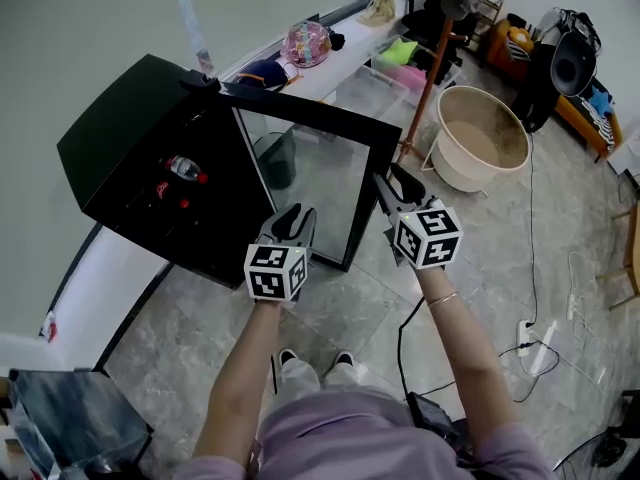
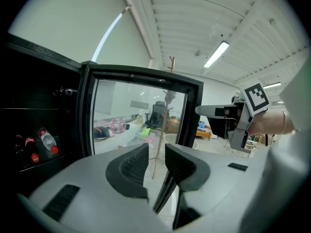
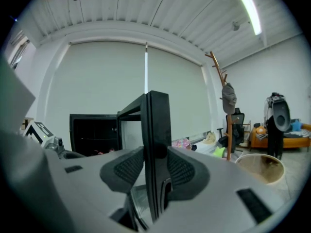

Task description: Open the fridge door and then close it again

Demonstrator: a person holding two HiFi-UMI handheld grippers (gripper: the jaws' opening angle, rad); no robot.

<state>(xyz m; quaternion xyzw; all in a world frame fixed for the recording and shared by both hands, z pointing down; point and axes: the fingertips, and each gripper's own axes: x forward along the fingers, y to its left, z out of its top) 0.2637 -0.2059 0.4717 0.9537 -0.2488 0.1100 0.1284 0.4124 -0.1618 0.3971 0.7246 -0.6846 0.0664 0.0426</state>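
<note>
A black fridge (image 1: 120, 148) stands open, with red-capped bottles (image 1: 185, 169) on a shelf inside. Its glass door (image 1: 320, 183) is swung out toward me. My right gripper (image 1: 391, 184) is shut on the door's free edge (image 3: 158, 123), and the black frame fills the space between the pads of the right gripper (image 3: 156, 166). My left gripper (image 1: 293, 221) hovers in front of the glass near the door's lower edge. The jaws of the left gripper (image 2: 156, 161) stand a little apart with nothing between them. The door (image 2: 141, 110) is just beyond them.
A beige tub (image 1: 480, 133) and a wooden coat stand (image 1: 430, 68) are to the right of the door. A low white ledge (image 1: 345, 53) behind holds bags and clothes. Cables and a power strip (image 1: 527, 334) lie on the tiled floor. A dark box (image 1: 70, 418) sits at lower left.
</note>
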